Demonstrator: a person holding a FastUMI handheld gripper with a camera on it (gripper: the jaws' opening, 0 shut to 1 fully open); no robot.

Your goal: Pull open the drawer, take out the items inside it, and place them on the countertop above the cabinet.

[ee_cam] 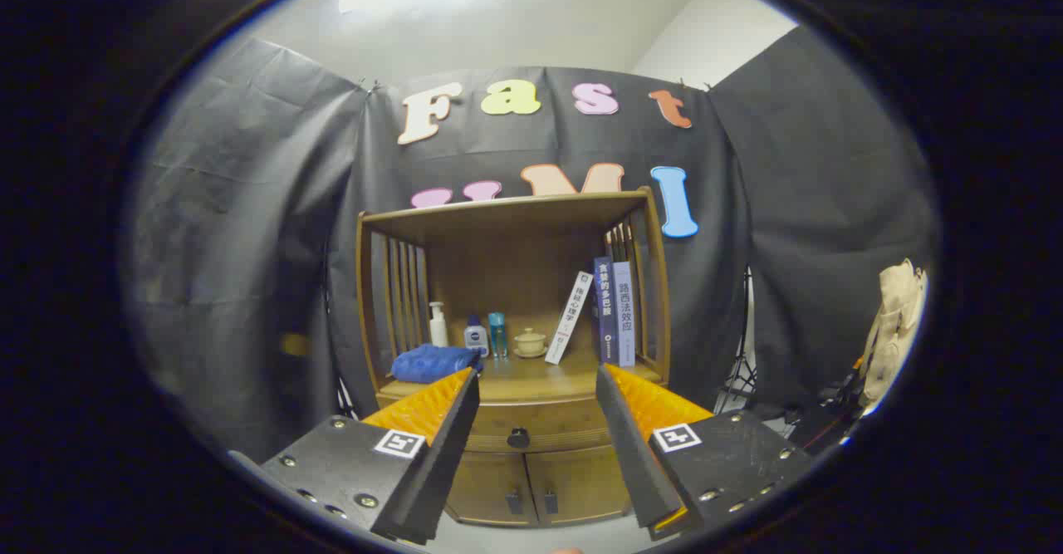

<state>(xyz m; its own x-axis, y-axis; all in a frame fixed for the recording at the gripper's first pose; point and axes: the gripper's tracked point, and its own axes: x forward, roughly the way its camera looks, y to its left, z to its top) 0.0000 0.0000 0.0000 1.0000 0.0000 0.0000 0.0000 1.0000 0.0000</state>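
Gripper point(538, 388) jaws spread wide, nothing between them, not touching anything. Straight ahead through the gap and slightly low sits the drawer knob point(518, 437), small, dark, round, centred on the drawer point(538, 425) front. Drawer looks fully closed, so whatever is inside it is hidden. Knob lies almost on the jaws' centre line, a touch toward the left finger; the front is still well apart from the tips. My read: the move is a straight advance plus a small drop, then close on the knob and pull back along the same line.

Below the drawer, two cabinet doors point(538, 483), shut. Above it the counter point(531, 384) already carries a folded blue towel point(433, 362) on the left side, then a white pump bottle point(438, 324), two small bottles point(486, 334), a lidded cup point(529, 342), and books point(604, 311) leaning on the right side. Free space for placing is mostly front-centre.
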